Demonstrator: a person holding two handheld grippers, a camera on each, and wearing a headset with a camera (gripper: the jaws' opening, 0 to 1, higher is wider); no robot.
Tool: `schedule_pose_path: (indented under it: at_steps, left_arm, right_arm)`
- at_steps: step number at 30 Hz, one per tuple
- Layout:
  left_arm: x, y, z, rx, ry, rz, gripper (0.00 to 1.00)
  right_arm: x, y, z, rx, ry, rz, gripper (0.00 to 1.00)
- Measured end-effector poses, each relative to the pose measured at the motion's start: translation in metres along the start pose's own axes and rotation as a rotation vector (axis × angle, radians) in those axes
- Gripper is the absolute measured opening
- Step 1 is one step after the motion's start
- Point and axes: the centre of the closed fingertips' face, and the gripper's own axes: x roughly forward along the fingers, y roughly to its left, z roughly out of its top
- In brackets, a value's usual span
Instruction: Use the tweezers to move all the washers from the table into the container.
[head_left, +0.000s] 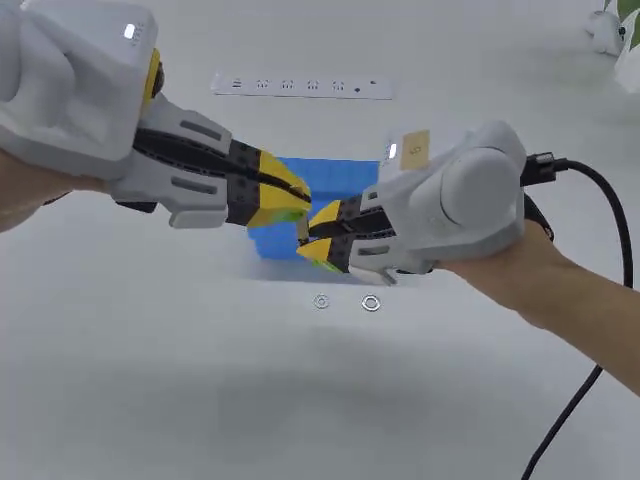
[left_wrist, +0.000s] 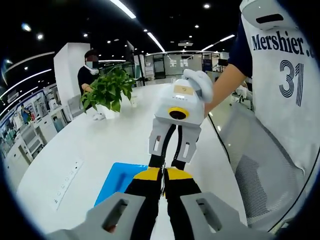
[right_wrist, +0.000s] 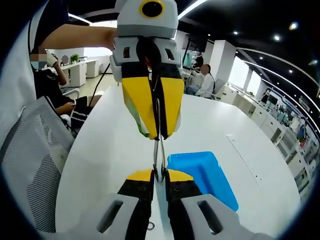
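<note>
Two small metal washers lie on the white table in front of the blue container. My left gripper comes in from the left and my right gripper from the right, and their yellow tips meet above the container's near edge. Thin metal tweezers run between the two sets of jaws. In the right gripper view the left gripper's yellow jaws hold the upper end, while my right gripper is shut on the lower end. In the left gripper view my left gripper is closed, facing the right one.
A white power strip lies at the back of the table. A black cable trails from the right gripper. A potted plant stands at the table's far end. A mesh chair stands beside the table, and people sit further off.
</note>
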Motion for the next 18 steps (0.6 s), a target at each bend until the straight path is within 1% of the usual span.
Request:
schedule_pose_path:
  at_steps: [4, 7, 9, 11, 12, 13, 18]
  left_arm:
    - [0.000, 0.012, 0.007, 0.021, -0.011, 0.007, 0.06]
    - [0.003, 0.021, 0.009, 0.028, -0.013, 0.004, 0.06]
    - [0.005, 0.028, 0.008, 0.028, -0.012, 0.002, 0.06]
    - [0.009, 0.034, 0.006, 0.030, -0.007, -0.001, 0.06]
    - [0.011, 0.047, 0.001, 0.029, -0.006, -0.005, 0.06]
    - [0.012, 0.049, 0.000, 0.029, -0.005, -0.005, 0.06]
    - [0.023, 0.064, -0.012, 0.020, 0.004, -0.010, 0.06]
  right_arm:
    - [-0.004, -0.015, 0.004, -0.005, -0.010, -0.028, 0.10]
    - [-0.004, -0.025, 0.004, -0.005, -0.013, -0.042, 0.10]
    - [-0.002, -0.032, 0.001, -0.011, -0.007, -0.052, 0.10]
    - [0.003, -0.044, -0.003, -0.004, -0.006, -0.056, 0.10]
    - [0.004, -0.046, -0.005, -0.004, -0.007, -0.058, 0.10]
    - [0.004, -0.047, -0.006, -0.002, -0.007, -0.059, 0.10]
    - [0.012, -0.062, -0.020, 0.030, 0.000, -0.067, 0.10]
